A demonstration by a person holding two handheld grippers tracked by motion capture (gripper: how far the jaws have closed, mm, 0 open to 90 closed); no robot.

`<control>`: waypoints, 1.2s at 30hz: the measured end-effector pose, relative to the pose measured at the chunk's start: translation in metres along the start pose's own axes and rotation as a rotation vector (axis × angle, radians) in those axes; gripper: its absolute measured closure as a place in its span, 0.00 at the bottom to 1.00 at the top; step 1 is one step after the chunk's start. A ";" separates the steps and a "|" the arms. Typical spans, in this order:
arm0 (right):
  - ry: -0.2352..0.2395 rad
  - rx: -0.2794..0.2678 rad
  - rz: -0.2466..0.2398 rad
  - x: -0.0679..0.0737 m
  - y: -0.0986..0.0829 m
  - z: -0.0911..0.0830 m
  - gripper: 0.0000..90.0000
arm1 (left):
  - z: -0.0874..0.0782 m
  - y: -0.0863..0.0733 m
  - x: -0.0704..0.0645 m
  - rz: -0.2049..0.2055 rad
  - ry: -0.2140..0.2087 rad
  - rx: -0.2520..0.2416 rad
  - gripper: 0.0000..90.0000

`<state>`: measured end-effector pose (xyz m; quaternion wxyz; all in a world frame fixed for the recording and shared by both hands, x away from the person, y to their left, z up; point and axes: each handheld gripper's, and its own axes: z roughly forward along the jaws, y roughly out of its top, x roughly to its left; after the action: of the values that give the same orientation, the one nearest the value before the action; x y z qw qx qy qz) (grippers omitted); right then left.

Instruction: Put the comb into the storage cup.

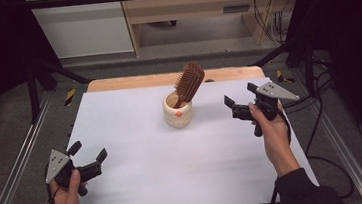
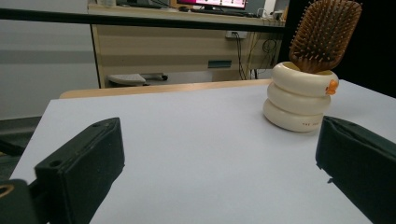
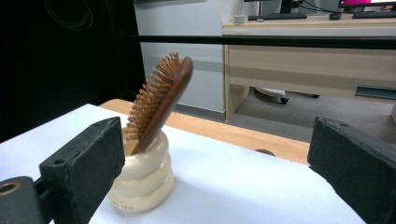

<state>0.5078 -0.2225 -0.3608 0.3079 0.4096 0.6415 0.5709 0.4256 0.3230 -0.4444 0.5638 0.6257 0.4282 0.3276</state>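
Hairbrush (image 1: 188, 82) stands handle-down in cream ringed holder (image 1: 178, 112), table (image 1: 141, 181) centre, head leaning toward 1 o'clock. Right gripper (image 1: 240, 102) jaws spread, empty, at holder's 3 o'clock, wrist raised. Left gripper (image 1: 89, 155) jaws spread, empty, at 7 o'clock, well apart, forearm low.

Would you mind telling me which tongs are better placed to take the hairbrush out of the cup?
Probably the right tongs: they are open, level with the cup and close beside the hairbrush. The left tongs, also open, sit at the table's near edge.
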 end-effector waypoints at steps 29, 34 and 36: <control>-0.039 0.016 -0.006 -0.007 -0.080 -0.064 0.05 | -0.015 0.001 -0.012 0.022 -0.012 0.010 0.02; -0.037 0.020 -0.025 -0.007 -0.094 -0.069 0.05 | -0.019 -0.005 -0.011 0.000 -0.015 0.021 0.02; -0.027 0.014 -0.029 -0.004 -0.100 -0.071 0.04 | -0.024 -0.004 -0.011 -0.005 -0.004 0.006 0.03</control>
<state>0.4307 -0.2613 -0.4483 0.3222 0.4099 0.6471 0.5563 0.3990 0.3228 -0.4442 0.5636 0.6271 0.4294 0.3235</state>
